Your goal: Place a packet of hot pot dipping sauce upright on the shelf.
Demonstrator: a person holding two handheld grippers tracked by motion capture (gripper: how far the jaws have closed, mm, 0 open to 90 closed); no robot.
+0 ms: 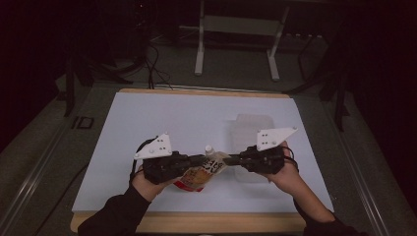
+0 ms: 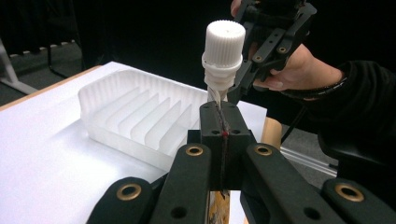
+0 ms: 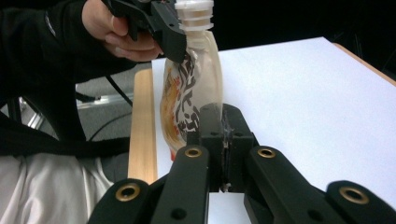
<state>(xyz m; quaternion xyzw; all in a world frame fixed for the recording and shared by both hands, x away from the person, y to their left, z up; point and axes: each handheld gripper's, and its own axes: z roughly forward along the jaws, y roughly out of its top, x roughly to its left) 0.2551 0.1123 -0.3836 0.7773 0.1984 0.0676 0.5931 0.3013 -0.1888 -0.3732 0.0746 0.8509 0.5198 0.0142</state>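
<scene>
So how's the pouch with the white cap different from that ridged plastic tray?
The pouch is printed in orange and white and soft; the tray is plain, frosted and rigid. The pouch is held up between the left gripper and the right gripper, both pinching its edges; the tray rests untouched on the table. The pouch is sealed by a cap; the tray lies open-topped.

Ribbed clear tray lies on white tabletop; metal stand behind

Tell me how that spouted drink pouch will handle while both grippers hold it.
The spouted drink pouch is probably floppy: its printed film creases and bends between the left gripper and right gripper, both pinching flat edges. Its glossy film may slip. The rigid white cap looks top-heavy, so it would likely tip if stood up.
</scene>
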